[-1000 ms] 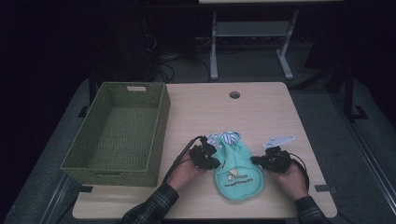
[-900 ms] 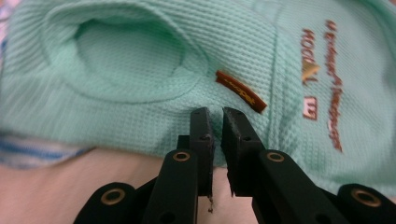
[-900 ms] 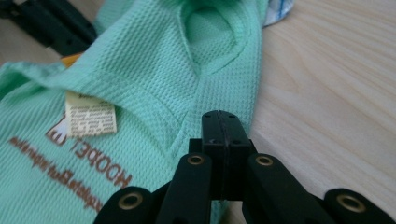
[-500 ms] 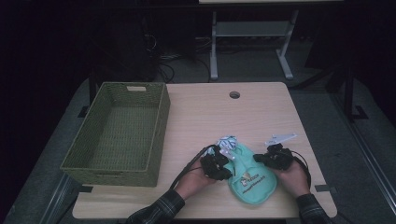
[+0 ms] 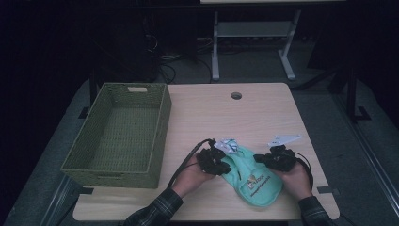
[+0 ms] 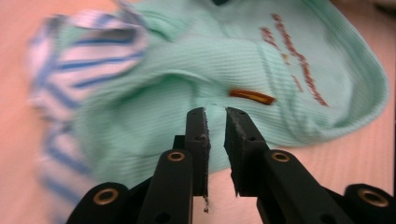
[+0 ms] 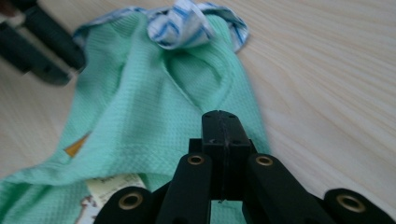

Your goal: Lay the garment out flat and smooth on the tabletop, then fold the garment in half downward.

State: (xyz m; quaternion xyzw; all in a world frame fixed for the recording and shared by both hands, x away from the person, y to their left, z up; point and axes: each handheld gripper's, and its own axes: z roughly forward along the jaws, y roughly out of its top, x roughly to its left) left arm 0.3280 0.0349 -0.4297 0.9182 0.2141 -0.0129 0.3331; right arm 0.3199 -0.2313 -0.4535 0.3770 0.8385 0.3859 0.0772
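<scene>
Wooden table (image 5: 263,113): mint garment (image 5: 254,181) lies right of the empty basket (image 5: 120,132), not yet binned. Left gripper (image 6: 215,112), jaws just opening, narrowly parted at the cloth; right gripper (image 7: 220,116) clamped shut on its edge.

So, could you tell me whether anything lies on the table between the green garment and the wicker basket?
Nothing visible does: bare table lies between the green garment and the wicker basket, apart from the left gripper and its cable at the garment's near edge.

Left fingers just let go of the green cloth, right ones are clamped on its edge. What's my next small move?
Probably re-grip with the left gripper: its fingers have just been opening, a slim gap over the cloth, nothing pinched. The right gripper looks shut at the hem.
</scene>
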